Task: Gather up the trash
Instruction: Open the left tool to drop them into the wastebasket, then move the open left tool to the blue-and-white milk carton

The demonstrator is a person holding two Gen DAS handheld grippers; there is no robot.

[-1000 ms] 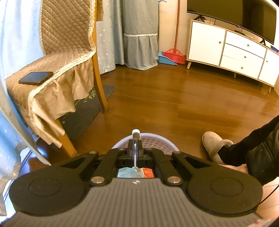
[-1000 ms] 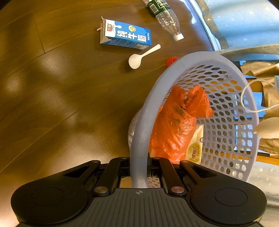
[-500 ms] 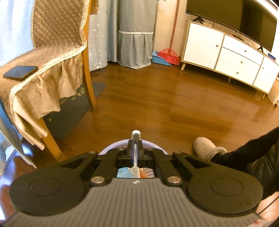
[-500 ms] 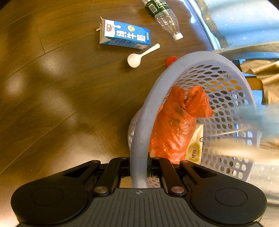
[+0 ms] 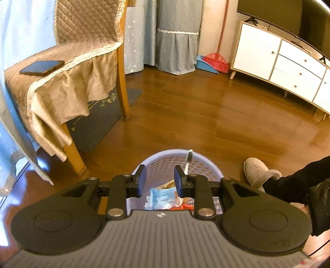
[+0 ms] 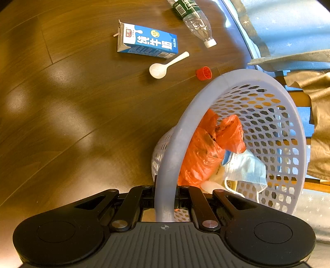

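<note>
Left gripper (image 5: 159, 181): jaws opening, nothing clamped between them; a second ago they pinched the pale blue disposable face mask (image 6: 245, 167), which now lies inside the lavender perforated plastic basket (image 6: 268, 115) directly below. A thin white stick (image 5: 188, 160) stands beside the right-hand jaw; its identity is unclear. Right gripper (image 6: 166, 198): jaws clamped on the basket rim, unchanged. The left gripper body hides most of the basket.

Home – TV (image 5: 288, 18), curtains (image 5: 177, 41)
</note>
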